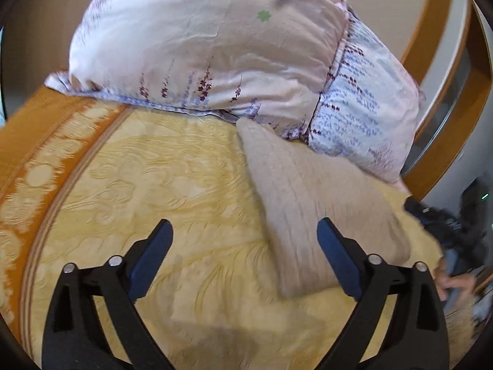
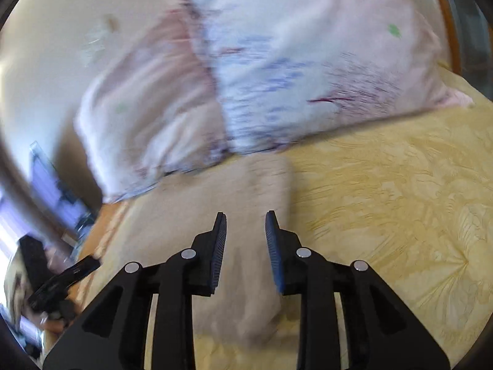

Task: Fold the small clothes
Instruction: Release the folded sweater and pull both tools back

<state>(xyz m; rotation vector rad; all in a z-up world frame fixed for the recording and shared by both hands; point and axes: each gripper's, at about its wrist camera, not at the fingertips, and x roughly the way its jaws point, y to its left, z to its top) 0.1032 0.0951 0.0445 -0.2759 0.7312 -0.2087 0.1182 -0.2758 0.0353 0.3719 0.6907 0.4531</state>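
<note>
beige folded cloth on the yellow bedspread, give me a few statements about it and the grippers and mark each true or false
1. The beige folded cloth lies on the yellow patterned bedspread. True.
2. The left gripper is shut on the cloth. False: its jaws are wide open and hold nothing.
3. The floral pink pillow sits beyond the cloth. True.
4. The right gripper grips the pillow. False: it is open, over the cloth.

Matt, ribbed beige knit cloth lies on the embossed yellow bedspread; upper frame, a smooth, faintly glossy floral pillow.
</note>
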